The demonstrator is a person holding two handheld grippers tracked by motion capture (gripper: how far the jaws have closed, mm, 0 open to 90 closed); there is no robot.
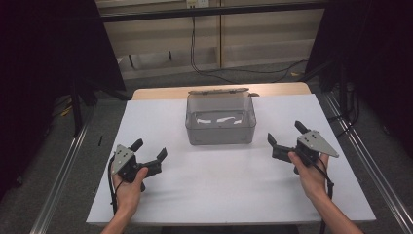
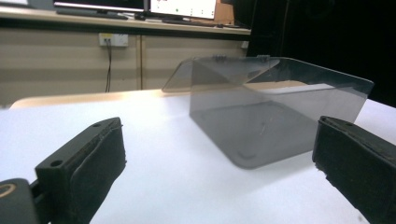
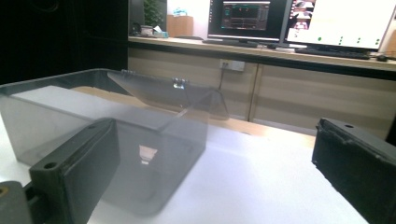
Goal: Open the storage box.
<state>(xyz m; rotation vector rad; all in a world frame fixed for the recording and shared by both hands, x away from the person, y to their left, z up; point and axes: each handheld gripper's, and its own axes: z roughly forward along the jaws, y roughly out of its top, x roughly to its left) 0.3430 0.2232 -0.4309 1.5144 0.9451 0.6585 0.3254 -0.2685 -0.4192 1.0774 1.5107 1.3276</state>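
A clear grey plastic box (image 1: 220, 119) stands at the middle back of the white table (image 1: 219, 185), its hinged lid (image 1: 219, 91) swung open behind it. Nothing lies inside it. My left gripper (image 1: 149, 149) rests near the front left of the table, held in a hand, open and holding nothing. My right gripper (image 1: 286, 133) sits to the right of the box, also open and holding nothing. In the left gripper view the box (image 2: 275, 116) stands ahead and to the right between the wide-apart jaws. In the right gripper view the box (image 3: 107, 126) is ahead and to the left.
The table's white sheet ends at a wooden edge (image 1: 160, 92) behind the box. Dark curtains (image 1: 53, 48) hang at both sides, and metal rails (image 1: 63, 175) run along the floor. Cables (image 1: 204, 63) lie on the floor beyond. Monitors (image 3: 336, 18) sit on a far counter.
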